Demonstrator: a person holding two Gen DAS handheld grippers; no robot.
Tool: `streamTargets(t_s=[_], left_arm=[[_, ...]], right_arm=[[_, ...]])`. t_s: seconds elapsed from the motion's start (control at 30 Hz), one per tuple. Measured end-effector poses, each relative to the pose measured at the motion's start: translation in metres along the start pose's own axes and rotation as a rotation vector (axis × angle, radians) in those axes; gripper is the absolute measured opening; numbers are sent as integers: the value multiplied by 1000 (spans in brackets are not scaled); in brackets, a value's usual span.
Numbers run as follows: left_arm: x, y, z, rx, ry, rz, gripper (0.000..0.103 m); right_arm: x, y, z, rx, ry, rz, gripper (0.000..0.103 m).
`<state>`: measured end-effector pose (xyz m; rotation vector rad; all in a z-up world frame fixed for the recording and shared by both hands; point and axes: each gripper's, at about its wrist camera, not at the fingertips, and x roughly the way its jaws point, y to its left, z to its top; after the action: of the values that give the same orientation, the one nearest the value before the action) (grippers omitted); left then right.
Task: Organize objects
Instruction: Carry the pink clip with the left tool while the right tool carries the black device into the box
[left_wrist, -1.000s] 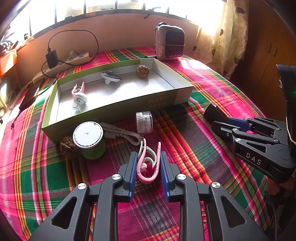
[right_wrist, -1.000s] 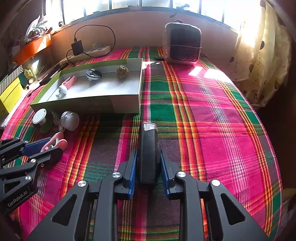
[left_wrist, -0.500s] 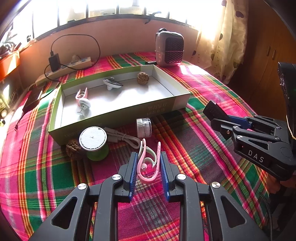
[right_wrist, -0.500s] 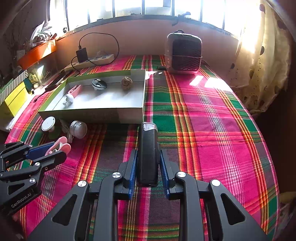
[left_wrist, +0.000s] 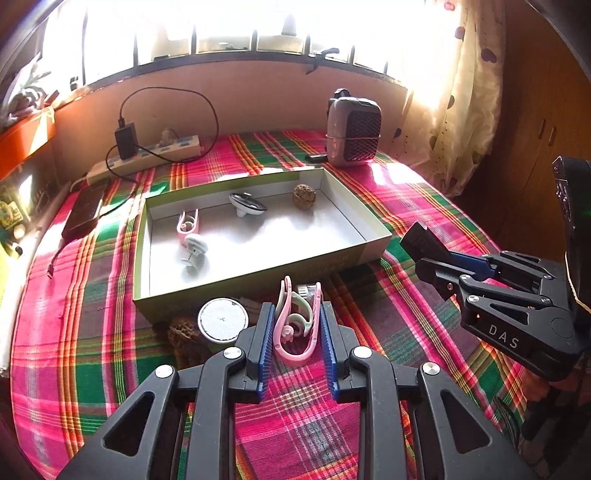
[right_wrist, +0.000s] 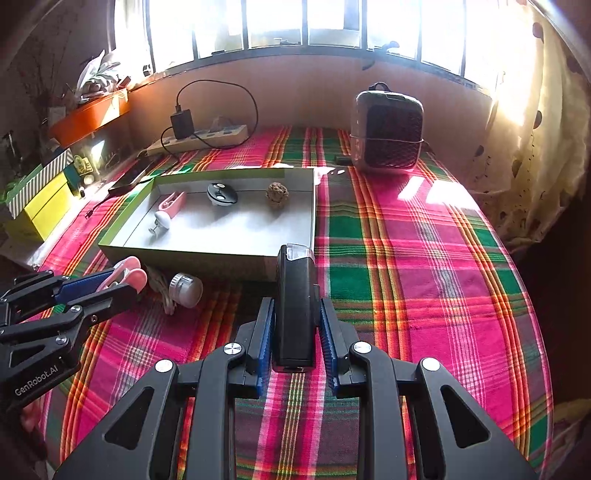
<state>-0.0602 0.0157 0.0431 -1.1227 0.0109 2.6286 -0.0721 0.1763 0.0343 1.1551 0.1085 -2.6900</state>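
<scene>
Both grippers are clamped on something: the left gripper (left_wrist: 295, 328) grasps a pink clip (left_wrist: 293, 332) between its blue pads, and the right gripper (right_wrist: 295, 325) grips a black rectangular device (right_wrist: 295, 306) with a clear tip, standing upright in its jaws. From the left wrist view, the open green box (left_wrist: 373, 236) sits at 12 o'clock of the held clip, holding a second pink clip (left_wrist: 187, 221), a small white hook-like piece (left_wrist: 194, 251), a dark round gadget (left_wrist: 246, 203) and a brown walnut (left_wrist: 304, 196). Only this view shows the white round lid (left_wrist: 222, 319) and another walnut (left_wrist: 183, 332) lying on the plaid cloth (left_wrist: 92, 332) at 9 o'clock of the gripper, just in front of the box wall. The right wrist view hides those behind the left gripper's arm, yet it shows a small white cylinder (right_wrist: 185, 290) with a cord beside it at 10 o'clock, largely blocked in the left view. Both views share the grey heater (right_wrist: 388, 131) and the power strip (right_wrist: 199, 138) at the far edge, under the window. The right view alone shows yellow and striped boxes (right_wrist: 40, 199) at 9 o'clock.
</scene>
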Motion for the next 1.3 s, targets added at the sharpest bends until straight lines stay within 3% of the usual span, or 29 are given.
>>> streamTargets(t_s=[0.47, 0.93, 1.3], left_arm=[[18, 28, 41, -54, -12, 27, 22], [66, 61, 69, -119, 51, 76, 22], [96, 66, 78, -108, 92, 95, 22]], right_arm=[[18, 5, 38, -19, -5, 35, 25], [69, 22, 73, -60, 52, 90, 25], [104, 27, 87, -70, 97, 98, 25]])
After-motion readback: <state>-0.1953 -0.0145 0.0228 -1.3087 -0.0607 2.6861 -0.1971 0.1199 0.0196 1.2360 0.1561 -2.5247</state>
